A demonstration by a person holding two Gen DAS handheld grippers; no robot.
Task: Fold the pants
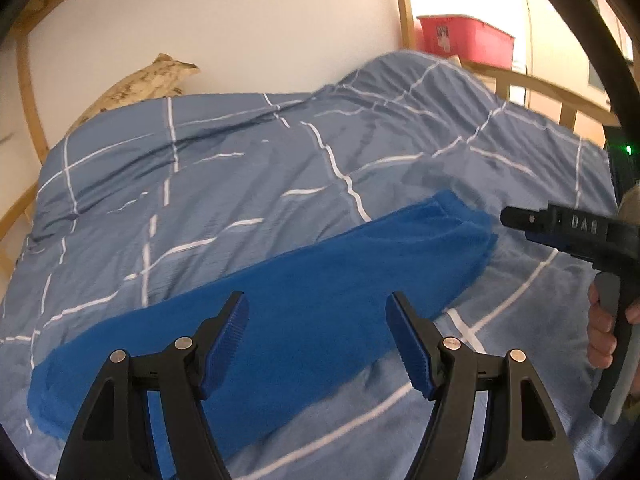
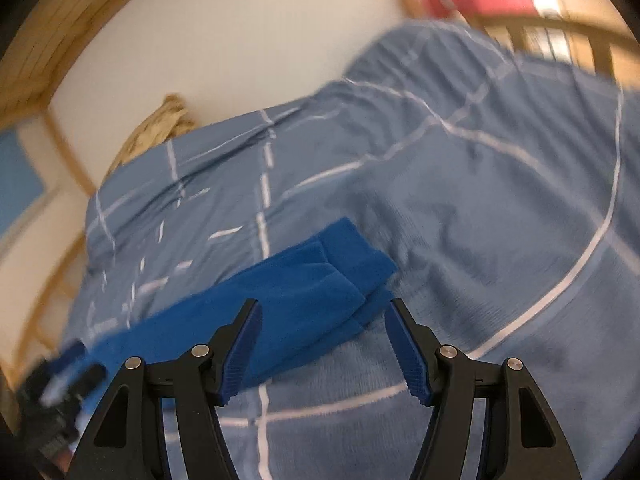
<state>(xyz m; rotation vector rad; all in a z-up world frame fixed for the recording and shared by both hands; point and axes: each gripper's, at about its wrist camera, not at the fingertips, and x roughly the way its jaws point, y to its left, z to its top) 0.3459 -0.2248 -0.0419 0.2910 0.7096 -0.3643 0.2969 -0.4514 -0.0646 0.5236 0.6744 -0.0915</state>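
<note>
Nearest the left wrist camera, the left gripper (image 1: 316, 340), black with ribbed blue pads, stands with its jaws wide apart and nothing between them. It hangs above the bright blue fleece pants (image 1: 280, 300), no contact visible. The pants lie as a long narrow strip, laid double, running diagonally across the grey-blue quilted bed cover with white grid lines (image 1: 200, 184). One end sits low at the left edge of this view; the other end reaches toward the right gripper (image 1: 520, 220), which enters from the right, held by a person's hand (image 1: 604, 332). Its tip is just beside that end of the pants; whether it touches cannot be told.

From the right wrist camera, blurred by motion, the right gripper (image 2: 324, 344) is likewise spread wide and empty, with the layered end of the pants (image 2: 320, 280) lying below and between its fingers.

Behind the bed stands a pale wall (image 1: 240, 20), a light wooden bed frame (image 1: 404, 8), a beige mottled cushion (image 1: 140, 84) and a red plastic storage box (image 1: 464, 36).
</note>
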